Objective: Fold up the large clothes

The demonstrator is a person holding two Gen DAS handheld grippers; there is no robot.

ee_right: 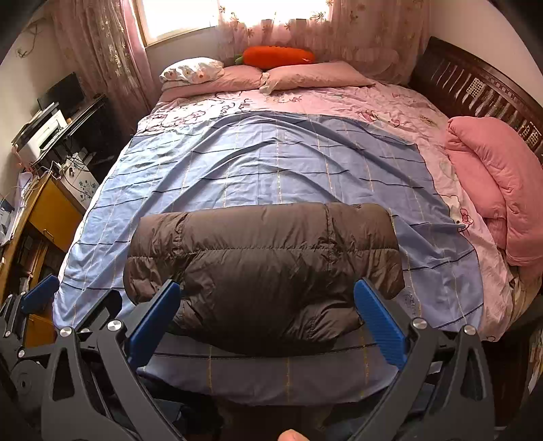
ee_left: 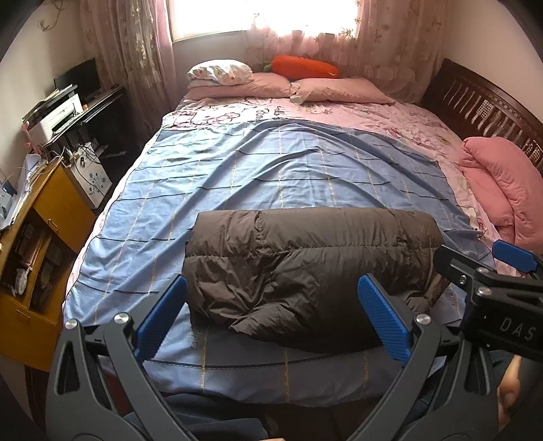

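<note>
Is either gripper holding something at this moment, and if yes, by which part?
Nothing is held. The left gripper and the right gripper are both open above the folded brown jacket on the bed, with empty jaws.

Daylight enters through the window [ee_left: 264,17] — overexposed, blown white. Fisheye distortion and dark vignetting at edges; centre sharp.

You're in a home bedroom. Landmark is the double bed [ee_left: 339,112] with its pink cartoon-print sheet: pillows [ee_left: 342,89] and an orange carrot plush [ee_left: 305,66] at its far end, a sunlit window [ee_left: 264,15] with pink floral curtains [ee_left: 132,51] behind them. Dark wooden bed frame [ee_left: 482,101] on the right. Left of the bed: a desk with a printer [ee_left: 56,118] and a yellow wooden cabinet [ee_left: 51,207].
</note>
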